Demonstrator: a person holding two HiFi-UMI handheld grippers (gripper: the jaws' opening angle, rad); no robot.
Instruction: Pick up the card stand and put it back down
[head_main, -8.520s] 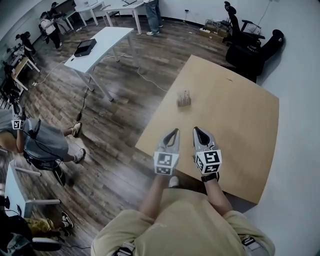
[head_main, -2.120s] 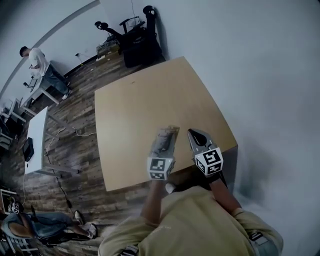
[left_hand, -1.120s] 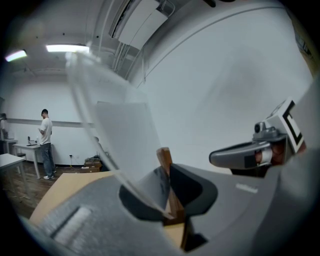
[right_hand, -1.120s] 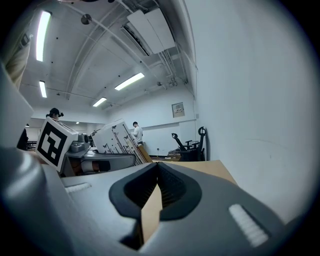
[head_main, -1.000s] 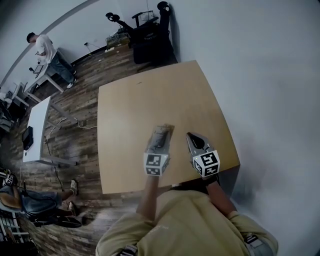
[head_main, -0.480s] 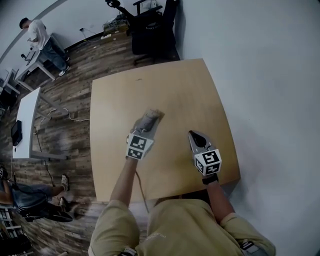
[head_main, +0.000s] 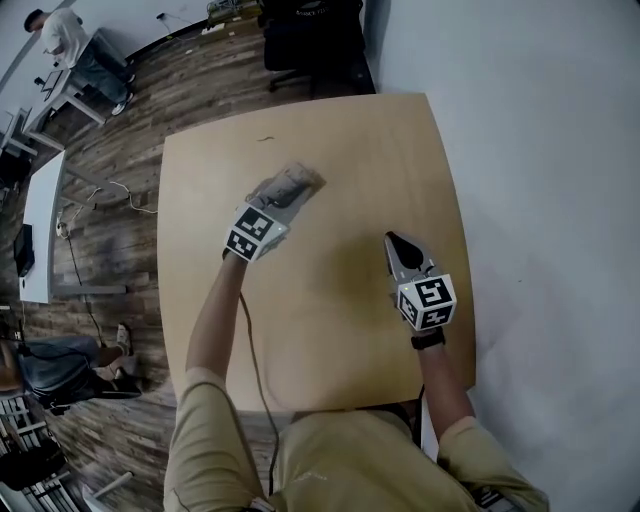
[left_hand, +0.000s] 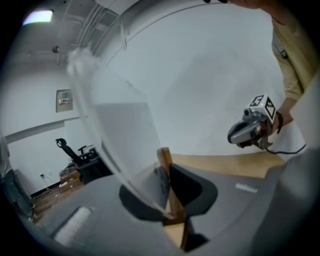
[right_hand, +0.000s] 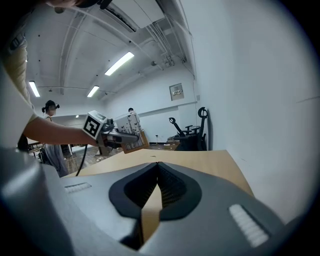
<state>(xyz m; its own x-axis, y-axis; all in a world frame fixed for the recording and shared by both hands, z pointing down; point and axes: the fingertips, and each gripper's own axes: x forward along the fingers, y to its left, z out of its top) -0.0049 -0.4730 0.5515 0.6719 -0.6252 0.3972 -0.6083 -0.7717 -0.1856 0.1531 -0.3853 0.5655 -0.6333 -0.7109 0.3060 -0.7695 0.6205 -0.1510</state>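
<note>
Standing person (head_main: 62, 38): beyond the far left corner of the worktop (head_main: 330, 310), on the plank floor.
White table (head_main: 38, 215): left of the worktop, well apart from it.
Worktop: a square, light wooden top. Its right edge is next to a plain pale wall (head_main: 545, 150).
Left tool (head_main: 283, 193): over the far left part of the worktop, at the end of an outstretched bare forearm. Its jaws are clamped on the card stand, with the marker cube facing up.
Card stand (left_hand: 165, 161): in the left tool's grip, over the far left part of the worktop. The dark pads press on its narrow wooden base from both sides. Its clear panel (left_hand: 117, 135) rises tilted to the left in the left gripper view. Whether the base touches the worktop cannot be made out.
Office chair (head_main: 310, 25): black, just past the far edge of the worktop.
Right tool (right_hand: 157, 166): over the near right part of the worktop, well apart from the card stand. Its jaws are together at the tips with nothing between them, and bare worktop shows through the gap behind the tips.
</note>
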